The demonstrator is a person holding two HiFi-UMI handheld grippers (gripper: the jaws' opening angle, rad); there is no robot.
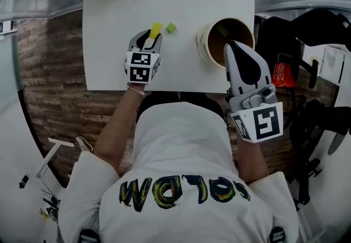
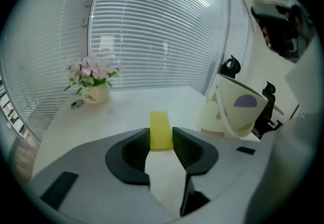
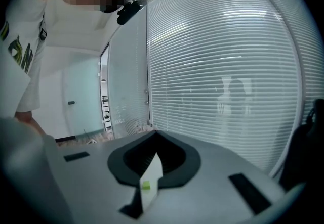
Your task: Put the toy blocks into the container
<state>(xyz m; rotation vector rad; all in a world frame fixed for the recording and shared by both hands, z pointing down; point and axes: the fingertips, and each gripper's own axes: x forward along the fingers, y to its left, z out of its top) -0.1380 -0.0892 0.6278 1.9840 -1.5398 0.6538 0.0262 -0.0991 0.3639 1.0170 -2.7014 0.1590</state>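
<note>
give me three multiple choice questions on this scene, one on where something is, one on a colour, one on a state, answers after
1. Where on the table does the flower pot stand?
A. near right corner
B. far left corner
C. dead centre

2. What colour is the block between the jaws of the left hand-held gripper?
A. red
B. blue
C. yellow

3. How do the jaws of the right hand-held gripper stand?
A. wide apart
B. shut together
C. clamped on a block

Answers:
1 B, since the head view shows the pot at the far left corner.
2 C, since the left gripper view shows a yellow block pressed between the pads.
3 B, since the right gripper view shows the tips meeting.
</note>
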